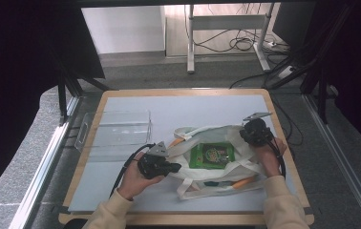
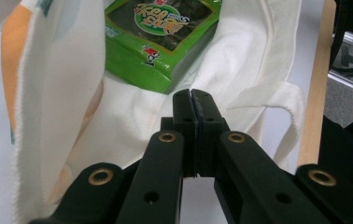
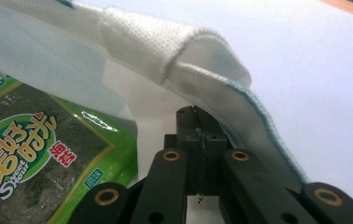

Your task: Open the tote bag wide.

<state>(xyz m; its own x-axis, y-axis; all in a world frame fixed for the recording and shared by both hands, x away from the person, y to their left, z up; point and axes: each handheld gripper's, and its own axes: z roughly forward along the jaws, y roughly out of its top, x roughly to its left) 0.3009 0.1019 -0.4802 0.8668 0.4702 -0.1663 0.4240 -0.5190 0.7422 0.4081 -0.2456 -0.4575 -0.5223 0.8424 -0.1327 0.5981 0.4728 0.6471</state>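
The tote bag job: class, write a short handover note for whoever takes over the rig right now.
Left claw: shut, at the near-left rim of the white tote bag; whether it pinches cloth cannot be told.
Right claw: shut, at the bag's right rim, under a folded handle.
Green snack packet: lies flat inside the open bag.
Clear tray: left of the bag.
Done: packet bagged.
Left: probably close or lift the bag.
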